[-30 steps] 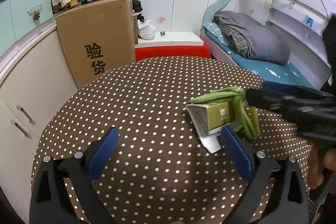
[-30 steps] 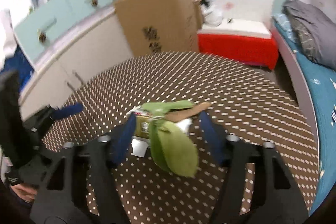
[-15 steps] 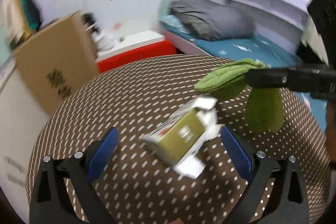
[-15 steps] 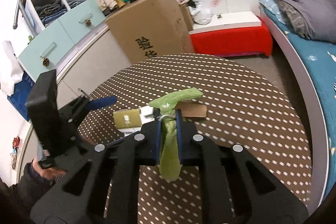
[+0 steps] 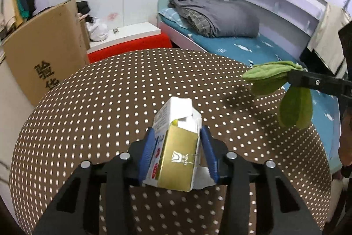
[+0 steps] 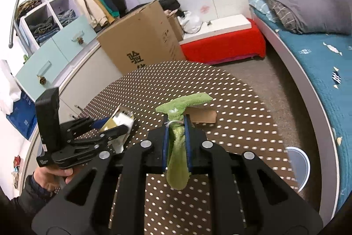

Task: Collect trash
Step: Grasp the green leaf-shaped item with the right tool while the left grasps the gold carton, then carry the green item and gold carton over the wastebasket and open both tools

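Observation:
My left gripper [image 5: 178, 142] is shut on a crushed white and gold milk carton [image 5: 178, 147] and holds it over the round brown dotted table [image 5: 110, 102]. It also shows in the right wrist view [image 6: 114, 124], where the carton [image 6: 120, 121] sits in its jaws. My right gripper [image 6: 176, 122] is shut on a green cloth [image 6: 178, 158] that hangs down from the jaws, above the table [image 6: 242, 124]. The cloth [image 5: 275, 80] shows at the right of the left wrist view. A brown cardboard scrap [image 6: 203, 116] lies on the table just beyond the right gripper.
A large cardboard box [image 6: 143, 36] stands beyond the table's far left edge. A red bench [image 6: 224, 45] and a bed [image 6: 319, 54] lie behind and to the right. A clear plastic bin [image 6: 297, 166] sits on the floor at the table's right edge.
My left gripper has closed on the milk carton and lifted it. My right gripper, holding the green cloth, has risen and moved away from the carton.

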Available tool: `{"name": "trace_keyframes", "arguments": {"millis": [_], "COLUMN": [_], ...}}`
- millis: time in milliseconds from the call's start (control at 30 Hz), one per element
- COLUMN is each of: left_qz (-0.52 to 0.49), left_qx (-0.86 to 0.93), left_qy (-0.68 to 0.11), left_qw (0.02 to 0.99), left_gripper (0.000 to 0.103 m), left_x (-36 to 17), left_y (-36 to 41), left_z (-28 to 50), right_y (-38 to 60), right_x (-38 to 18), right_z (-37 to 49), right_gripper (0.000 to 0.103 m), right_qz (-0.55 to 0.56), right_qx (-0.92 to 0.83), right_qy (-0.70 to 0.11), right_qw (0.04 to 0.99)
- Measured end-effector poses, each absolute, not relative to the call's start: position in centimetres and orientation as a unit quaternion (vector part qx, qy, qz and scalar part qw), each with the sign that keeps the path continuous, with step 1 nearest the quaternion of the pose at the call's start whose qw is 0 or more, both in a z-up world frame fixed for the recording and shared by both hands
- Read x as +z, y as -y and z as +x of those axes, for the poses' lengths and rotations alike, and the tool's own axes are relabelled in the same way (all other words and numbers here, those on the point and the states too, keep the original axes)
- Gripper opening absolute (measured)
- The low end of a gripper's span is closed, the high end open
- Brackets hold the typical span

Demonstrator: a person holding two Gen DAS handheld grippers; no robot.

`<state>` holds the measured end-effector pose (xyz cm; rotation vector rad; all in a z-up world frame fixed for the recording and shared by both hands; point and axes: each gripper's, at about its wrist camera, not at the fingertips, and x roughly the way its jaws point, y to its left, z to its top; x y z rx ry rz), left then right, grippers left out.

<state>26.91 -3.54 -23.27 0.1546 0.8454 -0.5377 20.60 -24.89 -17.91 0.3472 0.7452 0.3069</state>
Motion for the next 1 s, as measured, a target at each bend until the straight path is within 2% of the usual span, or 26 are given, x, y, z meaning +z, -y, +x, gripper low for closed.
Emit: {"name": "trace_keyframes", "arguments": {"millis": [333,500,600,733,1000], "left_qz": [0.038,0.037,0.030,0.037,0.052], "left_qx": [-0.242,-0.244,-0.254,-0.265,-0.293], "left_qy": [-0.379,-0.360,-0.362,-0.365,-0.377], "left_qw": [0.892,0.900,0.896,0.892,0.877], "left_gripper": [0.039,0.039,0.039,0.039,0.039], "left_x": [-19.4,-17.3,-16.7,-16.6,-17.4], "left_y": [6.1,9.0,10.6,13.2,18.3], "left_z": [22.8,21.3,20.9,20.4,20.7], "right_y": [32.7,37.9,41.3,46.0,49.0], "right_x": [-14.6,-14.9,-16.7,-22.1,-32.9], "right_z": [16.7,15.1,14.7,15.6,19.1], "right_gripper": [0.013,0.013,0.013,0.013,0.015], "right_qz": [0.187,0.199,0.216,0.246,0.281], "right_qx": [0.108,0.065,0.033,-0.011,-0.043], "right_qy": [-0.311,-0.302,-0.315,-0.364,-0.456], "right_qw": [0.926,0.930,0.924,0.898,0.843]}}
